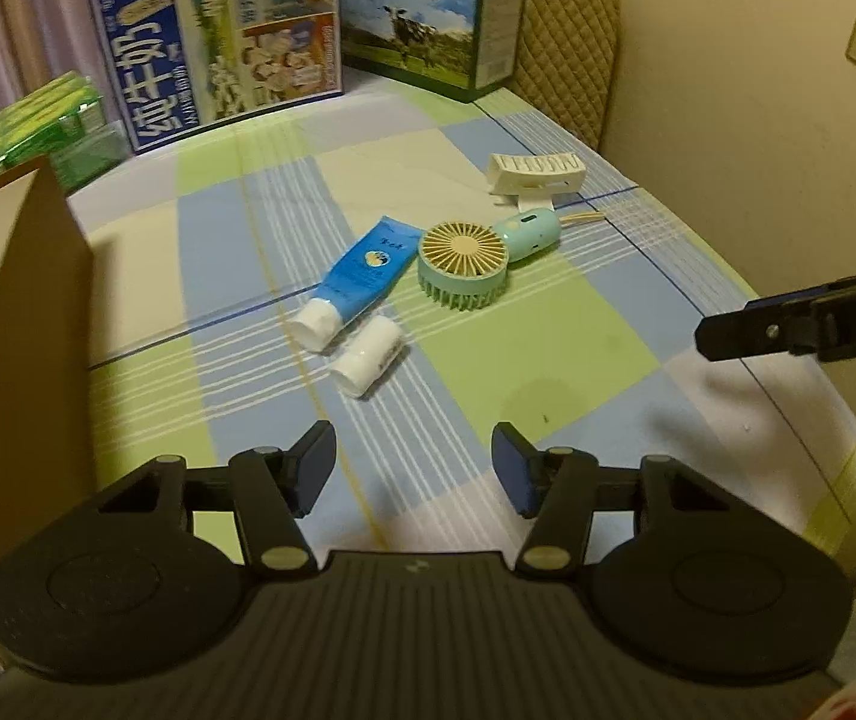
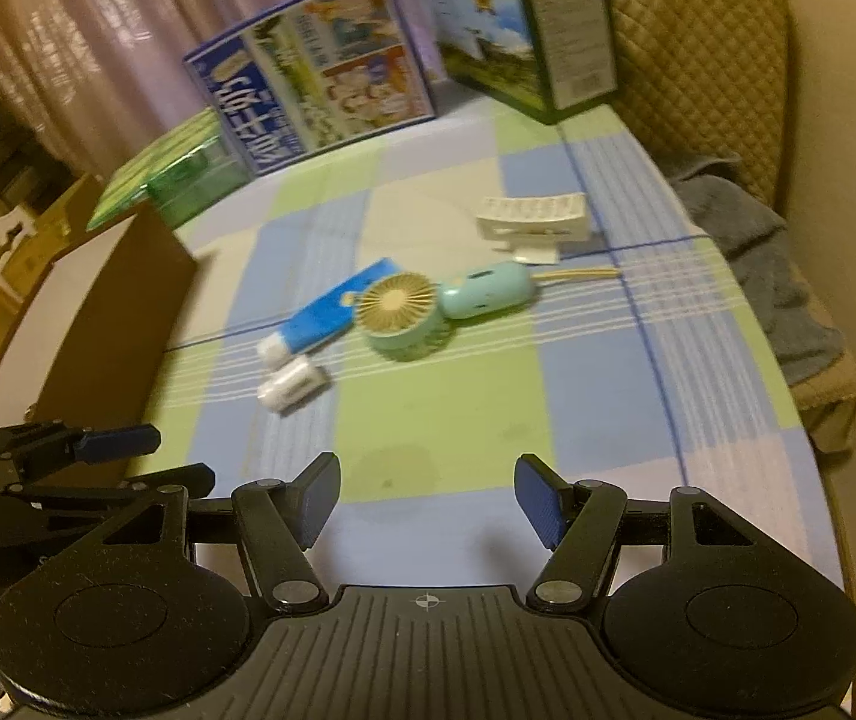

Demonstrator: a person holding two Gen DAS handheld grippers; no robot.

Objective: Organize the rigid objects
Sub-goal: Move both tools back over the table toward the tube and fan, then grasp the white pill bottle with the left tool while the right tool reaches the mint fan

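The four small things lie bunched in the middle of the checked tablecloth, which reads as a pile laid out for sorting, while the open cardboard box at the left edge of the left wrist view is likely where they are meant to go. The left gripper hangs at the bottom centre of its frame with its jaws parted and nothing between them; the white roll lies just above and slightly left of that gap, apart from both pads, touching the white cap of the blue tube. The mint handheld fan sits right of the tube, and the white clip further up right. The right gripper is likewise open and empty at the bottom centre of its own blurred view, well below the cluster.
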